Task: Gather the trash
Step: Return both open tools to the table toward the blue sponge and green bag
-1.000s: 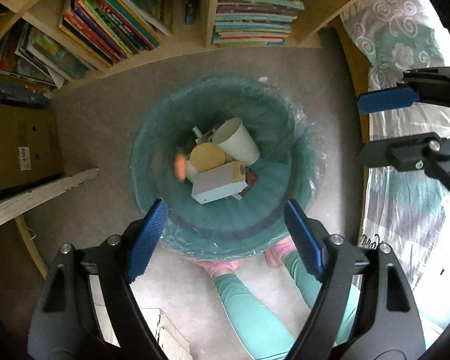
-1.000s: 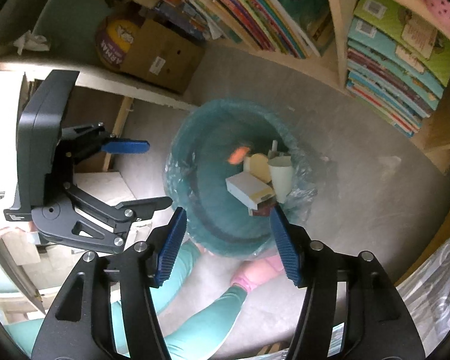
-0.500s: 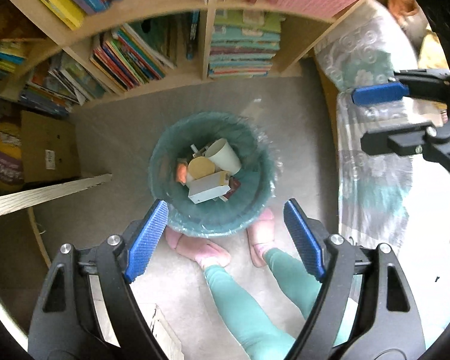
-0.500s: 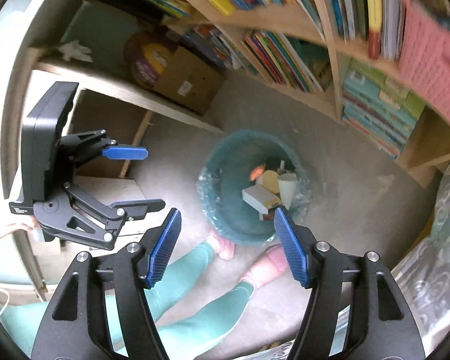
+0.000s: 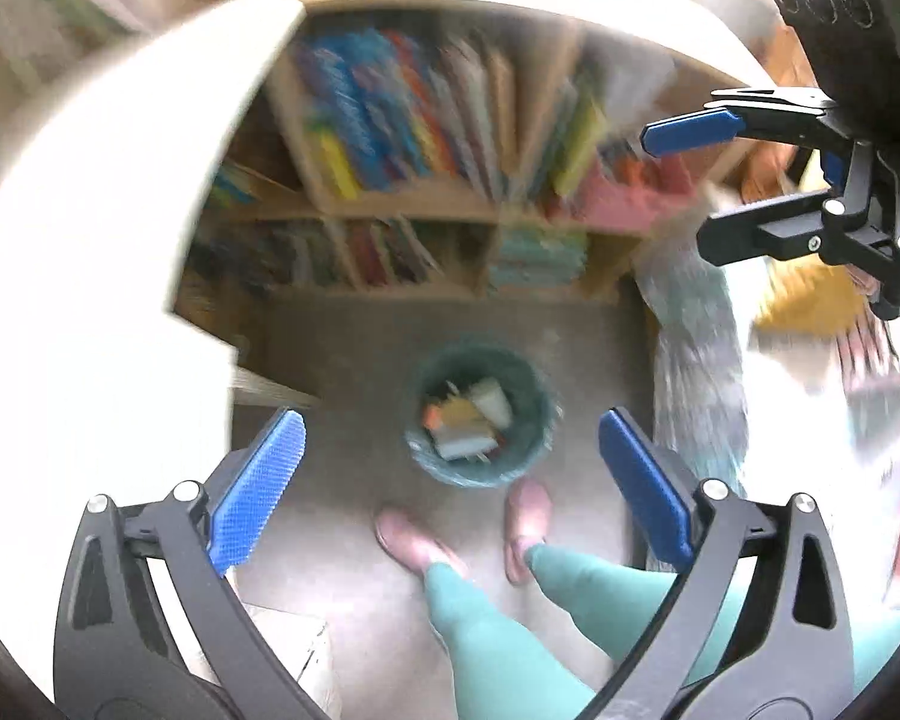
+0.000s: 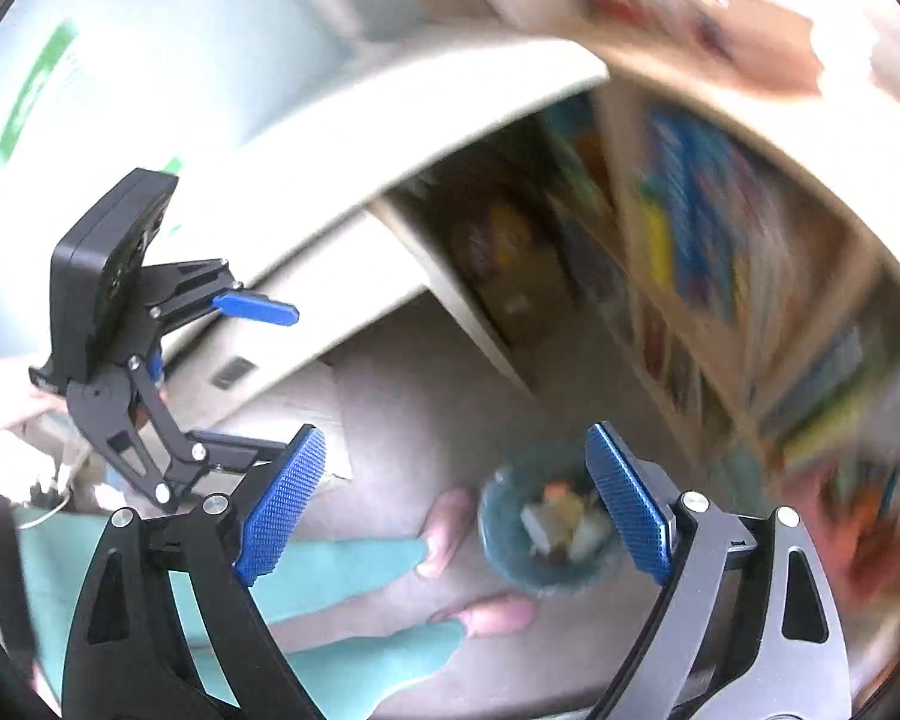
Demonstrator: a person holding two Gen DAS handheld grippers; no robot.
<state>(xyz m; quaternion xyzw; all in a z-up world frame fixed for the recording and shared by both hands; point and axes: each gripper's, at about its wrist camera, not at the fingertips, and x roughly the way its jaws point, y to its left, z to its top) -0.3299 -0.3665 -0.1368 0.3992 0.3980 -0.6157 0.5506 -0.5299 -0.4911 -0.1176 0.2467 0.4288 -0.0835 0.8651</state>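
Observation:
Far below on the grey floor stands a teal trash bin (image 5: 537, 420) (image 6: 498, 534) lined with a clear bag. Inside it lies trash (image 5: 468, 414) (image 6: 561, 519): a white cup, a white box, a yellow disc and an orange piece. My left gripper (image 5: 448, 420) (image 6: 282, 381) hangs high above the bin, its jaws opening wide with nothing between them. My right gripper (image 6: 455, 437) (image 5: 678, 186) is just as high beside it, jaws also opening and empty. Motion blurs both views.
A wooden bookshelf (image 5: 420, 138) full of books stands behind the bin. The person's teal-trousered legs and pink slippers (image 5: 414, 540) are next to the bin. A white desk top (image 5: 90, 240) fills the left; patterned bedding (image 5: 696, 348) lies right. A cardboard box (image 6: 510, 258) sits under the desk.
Both grippers have risen far above the bin, which now looks much smaller. Both pairs of jaws stand wider. The white desk top has come into view.

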